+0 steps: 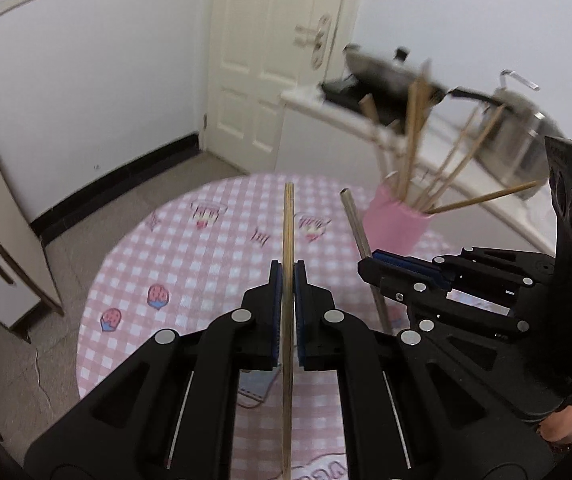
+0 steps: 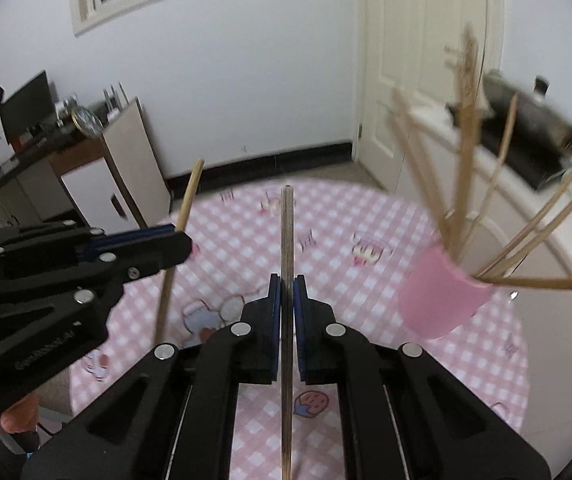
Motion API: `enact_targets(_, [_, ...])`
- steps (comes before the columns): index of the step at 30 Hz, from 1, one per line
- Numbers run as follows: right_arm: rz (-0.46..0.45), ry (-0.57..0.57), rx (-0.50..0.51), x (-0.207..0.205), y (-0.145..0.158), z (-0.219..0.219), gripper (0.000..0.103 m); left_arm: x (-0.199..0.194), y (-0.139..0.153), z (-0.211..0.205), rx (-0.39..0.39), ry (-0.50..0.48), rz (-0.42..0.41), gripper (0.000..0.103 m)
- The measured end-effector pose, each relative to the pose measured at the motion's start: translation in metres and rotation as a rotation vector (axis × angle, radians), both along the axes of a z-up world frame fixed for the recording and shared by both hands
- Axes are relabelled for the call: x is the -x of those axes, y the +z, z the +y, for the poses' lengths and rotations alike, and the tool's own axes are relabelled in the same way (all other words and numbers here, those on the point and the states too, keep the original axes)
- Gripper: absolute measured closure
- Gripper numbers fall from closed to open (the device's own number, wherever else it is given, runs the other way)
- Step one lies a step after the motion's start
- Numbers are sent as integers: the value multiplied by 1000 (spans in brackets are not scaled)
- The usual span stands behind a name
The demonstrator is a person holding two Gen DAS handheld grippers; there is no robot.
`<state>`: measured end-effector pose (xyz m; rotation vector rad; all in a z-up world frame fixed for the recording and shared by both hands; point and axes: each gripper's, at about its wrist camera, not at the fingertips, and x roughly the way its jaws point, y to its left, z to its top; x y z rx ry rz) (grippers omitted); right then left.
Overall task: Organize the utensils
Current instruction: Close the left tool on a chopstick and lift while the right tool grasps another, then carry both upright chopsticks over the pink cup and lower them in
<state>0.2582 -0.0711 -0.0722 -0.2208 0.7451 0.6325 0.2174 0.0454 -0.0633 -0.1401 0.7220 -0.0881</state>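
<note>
A round desk (image 1: 134, 280) with a pink checked cloth holds a pink cup (image 2: 442, 296) full of sticks. Near the cup, the left gripper (image 1: 285, 280) pinches a wooden chopstick (image 1: 288, 232) in its jaws. The right gripper (image 2: 285, 292), closer to the cup, pinches a grey chopstick (image 2: 286, 232).

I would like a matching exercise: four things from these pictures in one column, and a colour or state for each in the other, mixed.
1. cup
2. left gripper
3. tablecloth
4. door

a. closed, cream
b. pink and white checks
c. plain pink, holds many chopsticks
d. shut on one chopstick

Pairs: 1-c, 2-d, 3-b, 4-a
</note>
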Motion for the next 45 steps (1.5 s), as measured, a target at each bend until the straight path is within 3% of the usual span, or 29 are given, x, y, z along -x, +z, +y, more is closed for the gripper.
enact_targets(12, [-206,-38,-126,49,72,-60,98,41,65,-43,19,-41,-253,97])
enact_targets(21, [-297,-128,-185,48,101,-119,98,26,92,-73,43,-65,-327,97])
enact_targets(33, [-433,-251,-175,21,109,-145,98,-16,107,-103,23,-57,-414,97])
enact_targets(45, [-546,-259,-207,-19,110,-136,98,-51,118,-115,40,-22,-511,97])
